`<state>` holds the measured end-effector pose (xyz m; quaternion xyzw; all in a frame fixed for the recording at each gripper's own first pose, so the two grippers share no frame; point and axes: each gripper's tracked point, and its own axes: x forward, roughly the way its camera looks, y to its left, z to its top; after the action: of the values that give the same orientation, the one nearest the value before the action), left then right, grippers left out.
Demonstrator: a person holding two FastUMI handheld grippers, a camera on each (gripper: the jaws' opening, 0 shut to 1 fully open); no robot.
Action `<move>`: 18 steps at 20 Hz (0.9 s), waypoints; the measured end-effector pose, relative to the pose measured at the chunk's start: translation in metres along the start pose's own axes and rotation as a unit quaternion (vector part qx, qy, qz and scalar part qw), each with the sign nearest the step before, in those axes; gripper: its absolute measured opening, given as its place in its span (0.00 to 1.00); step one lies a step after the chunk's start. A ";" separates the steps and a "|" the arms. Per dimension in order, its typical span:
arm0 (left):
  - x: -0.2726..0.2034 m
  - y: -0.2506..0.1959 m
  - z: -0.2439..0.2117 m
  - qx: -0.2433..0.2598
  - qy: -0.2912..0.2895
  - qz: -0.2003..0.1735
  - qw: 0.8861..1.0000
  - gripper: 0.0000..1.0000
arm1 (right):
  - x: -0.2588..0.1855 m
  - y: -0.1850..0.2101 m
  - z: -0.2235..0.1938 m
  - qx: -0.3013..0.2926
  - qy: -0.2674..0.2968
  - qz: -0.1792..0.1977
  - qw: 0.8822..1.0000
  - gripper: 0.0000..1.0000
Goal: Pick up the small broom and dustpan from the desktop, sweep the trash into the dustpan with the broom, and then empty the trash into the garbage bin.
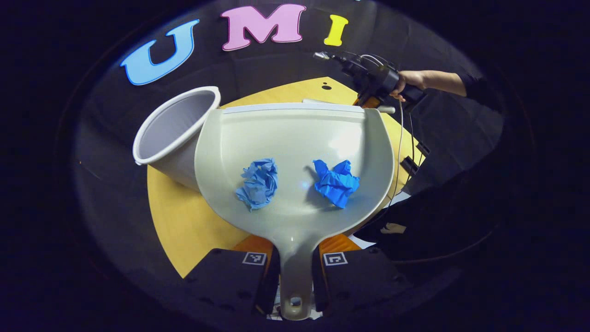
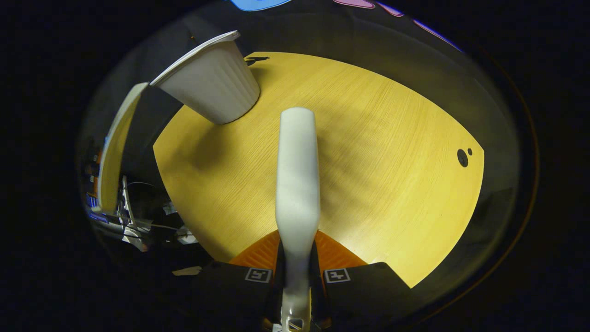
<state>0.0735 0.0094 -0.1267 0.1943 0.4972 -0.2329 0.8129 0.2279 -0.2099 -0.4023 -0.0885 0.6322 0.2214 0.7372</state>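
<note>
Pale grey moulded-plastic dustpan (image 1: 295, 152) — carried clear of the yellow wood-grain worktop (image 1: 184, 221), its handle clamped between the fingers of the left gripper (image 1: 295, 272). In its tray lie two crumpled blue paper wads (image 1: 258, 183), apart from one another and loose. Judged light and rigid, with a smooth, probably slippery tray: the wads should slide out readily on tilting, and could equally roll off the front lip if the pan dips early. The handle is the sensible hold, and it is the one in use.

White ribbed plastic garbage bin (image 1: 177, 133) — standing on the worktop just beyond the pan's left corner, mouth open. Emptying is not yet done.

Small white plastic broom (image 2: 297, 184) — its handle gripped between the fingers of the right gripper (image 2: 297, 276), its long body pointing forward above bare worktop. Light and stiff in the handle; the bristles cannot be made out.

Pose: left gripper roughly level behind the pan; the right gripper, seen in the left gripper view held by a hand (image 1: 408, 83), sits well off beyond the pan's far right corner.
</note>
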 end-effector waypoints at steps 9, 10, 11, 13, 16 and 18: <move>-0.037 0.107 0.048 -0.114 0.019 0.160 0.980 0.29 | 0.030 -0.023 -0.037 0.083 -0.035 0.037 0.995 0.27; -0.028 0.115 0.050 -0.110 0.029 0.169 0.979 0.28 | 0.026 -0.019 -0.039 0.080 -0.039 0.032 0.996 0.27; -0.017 0.125 0.053 -0.108 0.044 0.180 0.977 0.29 | 0.022 -0.019 -0.041 0.078 -0.041 0.030 0.996 0.28; -0.002 0.120 0.054 -0.100 0.074 0.191 0.974 0.29 | 0.015 -0.015 -0.048 0.082 -0.048 0.031 0.995 0.27; 0.020 0.106 0.062 -0.090 0.094 0.197 0.972 0.29 | 0.011 -0.012 -0.055 0.091 -0.059 0.035 0.993 0.27; 0.024 0.103 0.061 -0.072 0.102 0.208 0.970 0.29 | 0.011 -0.011 -0.059 0.101 -0.063 0.041 0.992 0.28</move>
<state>0.1857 0.0555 -0.1138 0.2576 0.5412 -0.0012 0.8005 0.1810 -0.2414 -0.4258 0.0265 0.6069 0.1918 0.7709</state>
